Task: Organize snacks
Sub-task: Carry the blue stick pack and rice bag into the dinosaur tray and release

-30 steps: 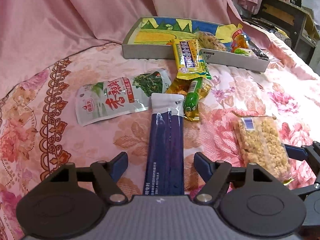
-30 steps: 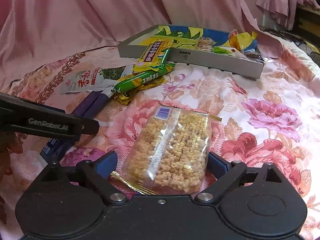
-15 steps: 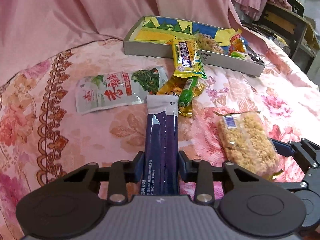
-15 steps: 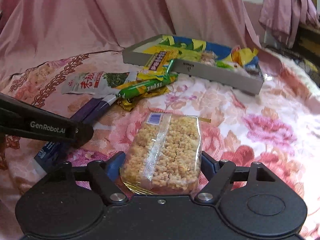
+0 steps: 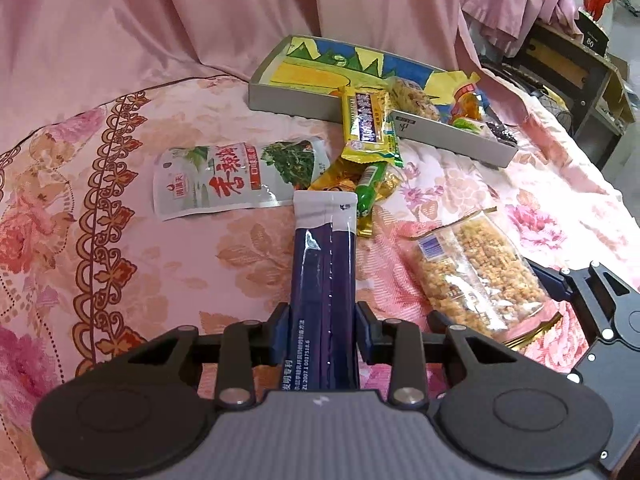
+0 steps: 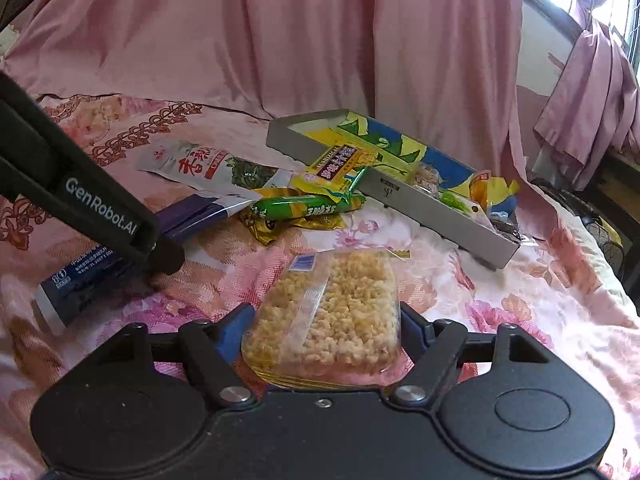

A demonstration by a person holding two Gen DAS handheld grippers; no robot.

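Left gripper [image 5: 322, 326] clamped on navy stick packet [image 5: 323, 280]; right gripper [image 6: 326, 330] pinching clear puffed-grain bag [image 6: 326, 316] (both packs on floral bedspread [image 5: 160, 264]); beyond, green sausage [image 6: 308, 208], seaweed pouch [image 5: 236, 178]; farthest, grey tray [image 5: 292, 100], yellow bar [image 5: 368, 124] leaning over its rim.

"GenRobot.AI" on left gripper [image 6: 100, 216]; "ZL 2007 1 0017518.6" on purple packet [image 5: 324, 280]; "80" on dark sign [image 5: 591, 40]
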